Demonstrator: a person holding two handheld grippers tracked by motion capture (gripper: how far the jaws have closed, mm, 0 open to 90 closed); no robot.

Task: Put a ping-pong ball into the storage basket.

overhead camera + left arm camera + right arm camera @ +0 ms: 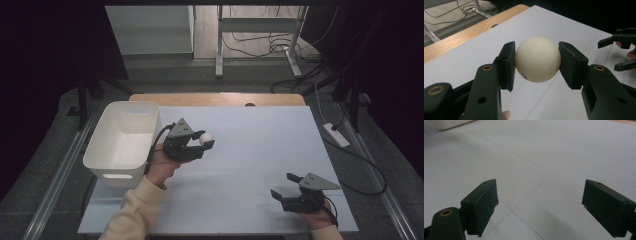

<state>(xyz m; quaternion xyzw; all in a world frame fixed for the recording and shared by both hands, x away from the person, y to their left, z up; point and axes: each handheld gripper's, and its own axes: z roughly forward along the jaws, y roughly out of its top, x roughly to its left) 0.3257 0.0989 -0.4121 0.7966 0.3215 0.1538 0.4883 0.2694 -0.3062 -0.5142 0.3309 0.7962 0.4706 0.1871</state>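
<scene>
High view, as we list it: a white-covered surface [250, 150] with a wooden far edge, dim room, cabled floor beyond, white bin [122, 142] at left. Cream ball [537, 59], smooth and glossy, is clamped in our left claw [201, 145] above the sheet; our right claw [549, 207] stands wide.

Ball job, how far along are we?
Done: the left hand-held gripper is shut on the white ball, with both pads against its sides above the white table. In hand: the ball is held beside the white bin, not over it. Left: probably carrying it across the rim and releasing. The right hand-held gripper sits open and empty near the table's front edge.
</scene>
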